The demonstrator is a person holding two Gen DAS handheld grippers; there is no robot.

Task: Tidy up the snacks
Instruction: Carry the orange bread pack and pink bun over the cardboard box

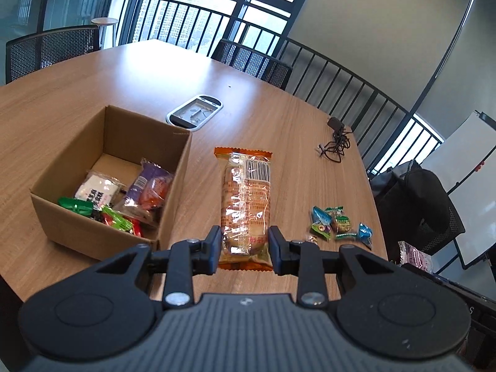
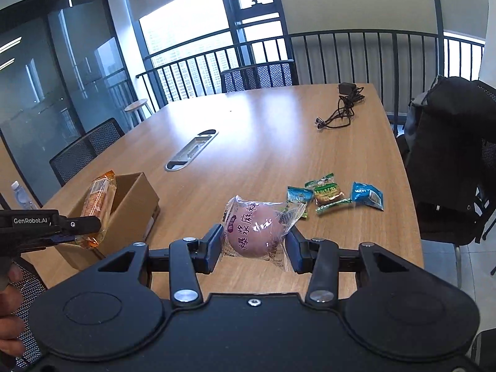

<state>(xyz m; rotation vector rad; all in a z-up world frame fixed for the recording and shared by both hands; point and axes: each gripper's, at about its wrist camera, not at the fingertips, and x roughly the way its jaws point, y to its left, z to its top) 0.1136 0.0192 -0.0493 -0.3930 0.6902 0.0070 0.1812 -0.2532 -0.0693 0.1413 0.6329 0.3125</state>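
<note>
My left gripper (image 1: 244, 245) is shut on the near end of a long orange bread packet (image 1: 246, 198) and holds it up beside the open cardboard box (image 1: 77, 229). It also shows in the right wrist view (image 2: 97, 207), lifted in front of the box (image 2: 130, 214). The box holds several wrapped snacks (image 1: 124, 198). My right gripper (image 2: 254, 243) is shut on a clear packet with a pink round bun (image 2: 255, 231), just above the table. Several small blue and green snack packets (image 2: 331, 193) lie on the table beyond it; they also show in the left wrist view (image 1: 339, 224).
The wooden table (image 2: 263, 142) has a grey cable hatch (image 2: 192, 150) in the middle and a black charger with cable (image 2: 341, 108) far right. Mesh chairs (image 2: 257, 76) stand around it. A chair with a black bag (image 2: 449, 161) is at the right edge.
</note>
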